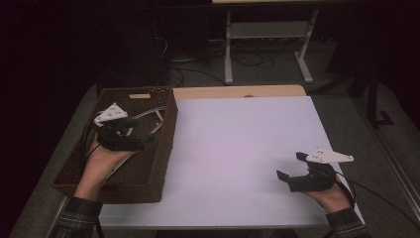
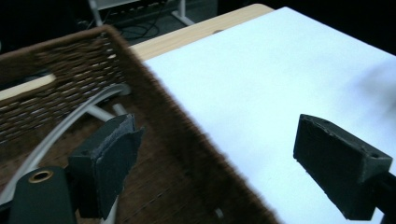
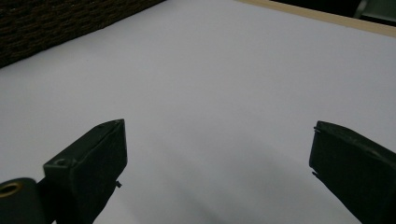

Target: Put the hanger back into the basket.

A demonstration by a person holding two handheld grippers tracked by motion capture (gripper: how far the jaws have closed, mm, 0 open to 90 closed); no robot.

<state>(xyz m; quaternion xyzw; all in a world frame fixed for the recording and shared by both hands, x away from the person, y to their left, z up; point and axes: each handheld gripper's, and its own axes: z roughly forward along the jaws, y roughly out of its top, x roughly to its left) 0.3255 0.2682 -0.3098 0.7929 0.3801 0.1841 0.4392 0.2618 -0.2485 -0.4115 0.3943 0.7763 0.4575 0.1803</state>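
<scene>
1. High view: at the left of the frame, the left gripper point(image 1: 143, 130) hovers over the wicker basket point(image 1: 94, 181), where a white hanger point(image 1: 157, 115) lies.
2. Left gripper view: jaws wide and empty; lift clear of the basket rim.
3. Right gripper view: the right gripper point(image 3: 217, 179) gapes, empty, above the white mat point(image 3: 224, 79).

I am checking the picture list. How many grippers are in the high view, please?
2. The left gripper hangs over the brown wicker basket at the table's left, jaws open. The right gripper is above the white table top near the front right, jaws open.
</scene>
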